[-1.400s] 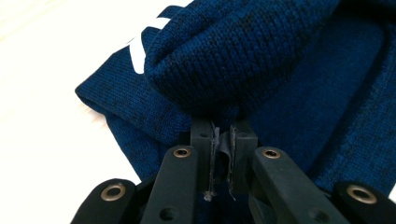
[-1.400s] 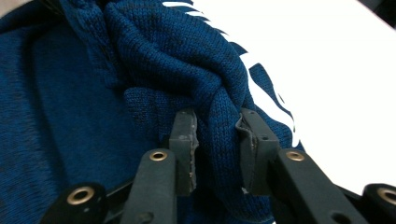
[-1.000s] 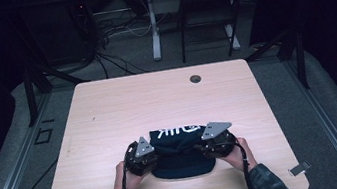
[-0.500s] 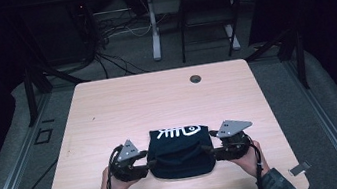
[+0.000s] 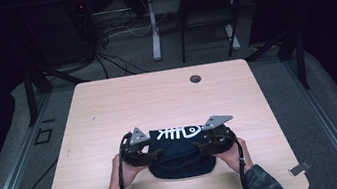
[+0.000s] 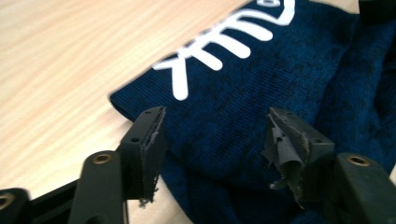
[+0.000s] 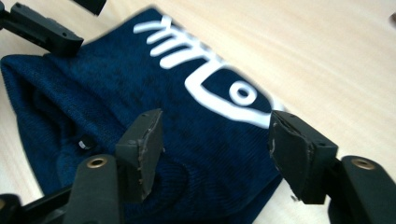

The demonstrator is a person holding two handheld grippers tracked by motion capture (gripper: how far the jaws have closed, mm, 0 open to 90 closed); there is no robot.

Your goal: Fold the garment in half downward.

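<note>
Since the earlier frames both grippers have come back in against the garment's sides, and their jaws have just been opening. One folded navy knit garment [image 5: 179, 149] with a white fish-skeleton print lies on the near middle of the pale wood-grain table [image 5: 108, 108]. Left gripper [image 6: 212, 128]: released, pads clear of the cloth, one pad frayed. Right gripper [image 7: 215, 133]: released, nothing pinched. One round cable hole [image 5: 195, 78] near the far edge.

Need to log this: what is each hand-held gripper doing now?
Left hand-held gripper: open, just released the folded navy garment.
Right hand-held gripper: open, holding nothing.
</note>
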